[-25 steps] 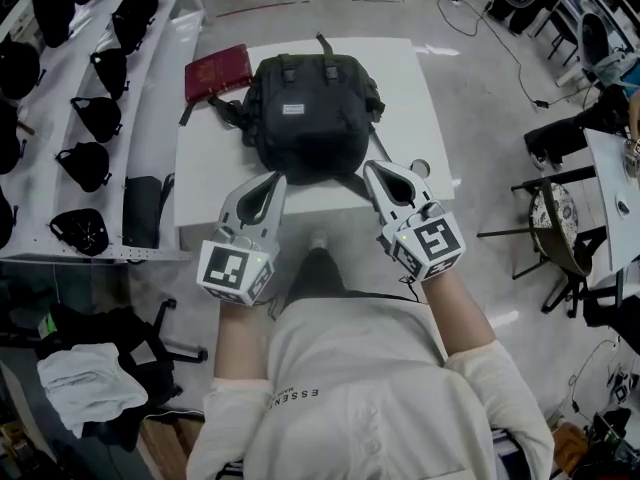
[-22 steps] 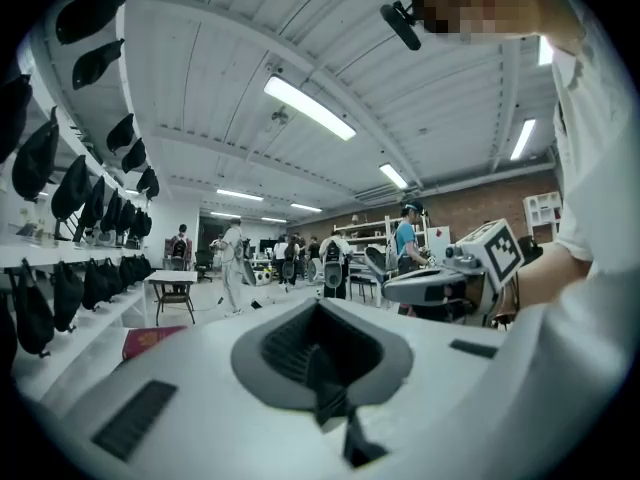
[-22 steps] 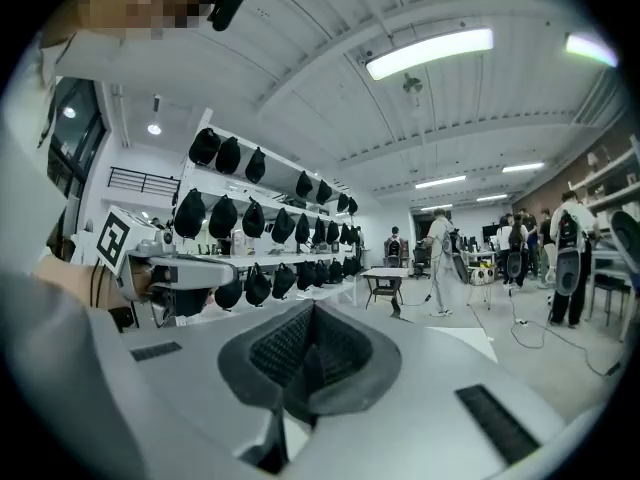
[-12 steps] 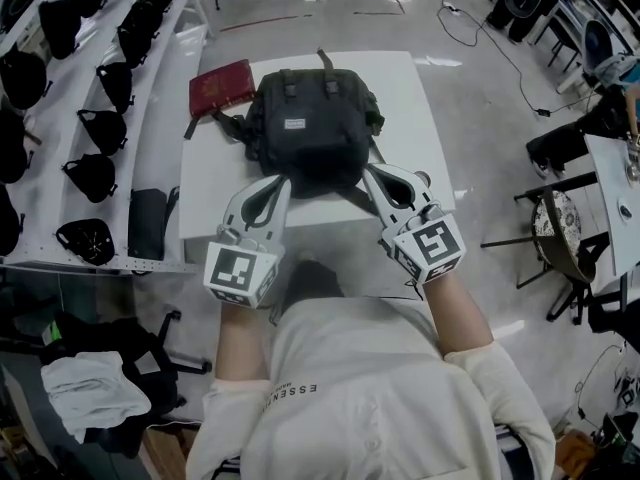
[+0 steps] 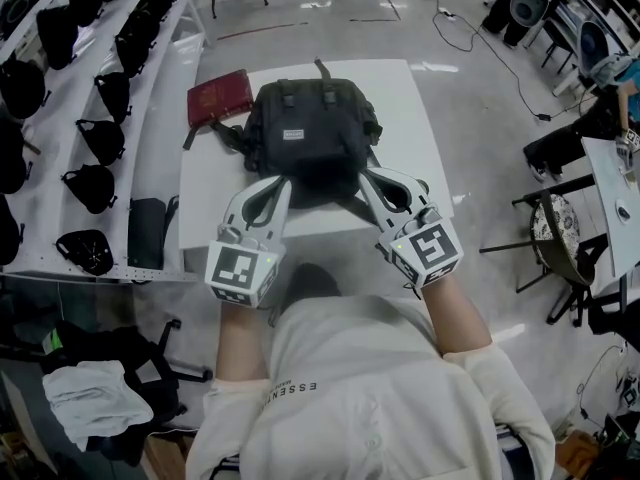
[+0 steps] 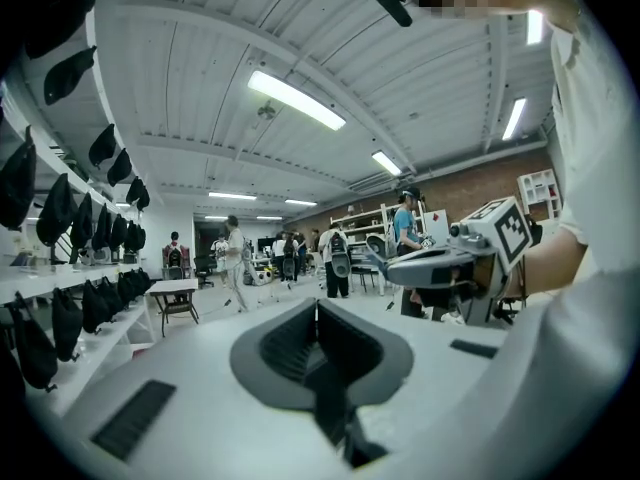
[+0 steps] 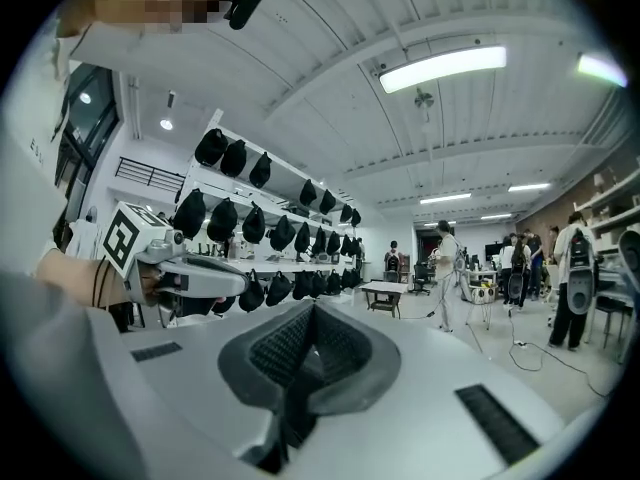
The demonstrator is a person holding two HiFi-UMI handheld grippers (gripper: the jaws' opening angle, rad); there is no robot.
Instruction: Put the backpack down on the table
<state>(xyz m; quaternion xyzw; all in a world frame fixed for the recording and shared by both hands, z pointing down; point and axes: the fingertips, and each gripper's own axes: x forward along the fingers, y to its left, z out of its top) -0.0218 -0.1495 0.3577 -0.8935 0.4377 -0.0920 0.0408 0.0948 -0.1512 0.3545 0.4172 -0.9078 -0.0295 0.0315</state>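
**On the worktop (image 5: 420, 138), the backpack (image 5: 310, 128) is down, with both straps yet to be let go**

At the left gripper (image 5: 282, 181) we see the fingers (image 6: 285, 343) pressed fully together. A dark band runs down out of the pinch, and we take it for a shoulder strap (image 6: 335, 413). The right gripper (image 5: 365, 174) shows the same: its fingers (image 7: 285, 353) are closed tight on a like band on its side. Both tips sit at the near edge of the backpack, one at the near-left corner and one at the near-right.

Further out, the backpack lies in the middle of the worktop with its top handle toward the far edge. A red book (image 5: 220, 95) lies by its far-left corner; we cannot tell whether the two touch.

We judge the main part done, since the backpack looks to rest its full weight on the worktop. What is left is to open both grippers, free the straps and draw back toward the near side.

Against the earlier frame, little differs. The backpack keeps its place beside the red book, both grippers stay shut at its near edge, and only our own view has shifted slightly.
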